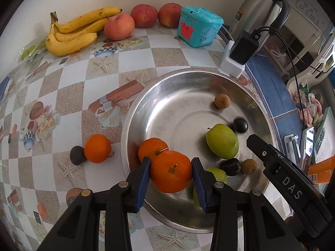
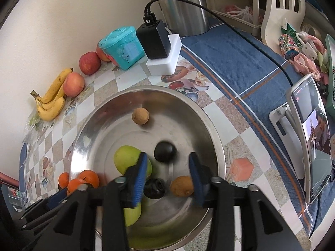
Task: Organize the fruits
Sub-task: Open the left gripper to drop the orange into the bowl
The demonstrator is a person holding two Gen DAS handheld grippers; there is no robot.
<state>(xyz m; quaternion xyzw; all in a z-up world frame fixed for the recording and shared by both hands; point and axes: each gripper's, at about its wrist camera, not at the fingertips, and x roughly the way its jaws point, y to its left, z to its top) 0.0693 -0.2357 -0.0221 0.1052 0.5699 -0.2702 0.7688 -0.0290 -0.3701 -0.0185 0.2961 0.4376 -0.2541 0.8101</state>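
Meanwhile, the left gripper (image 1: 171, 168) clamped a mandarin (image 1: 170, 171) over the steel bowl (image 1: 167, 96) while the right gripper (image 2: 167, 163) stood parted, holding nothing

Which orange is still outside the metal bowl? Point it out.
The orange on the checkered tablecloth left of the bowl, touching a dark plum. Another orange lies in the bowl; the third is clamped in the left gripper.

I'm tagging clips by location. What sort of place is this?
Probably a home kitchen or dining table: a patterned tablecloth, a steel kettle, bananas and apples by the wall, and a metal bowl of fruit.
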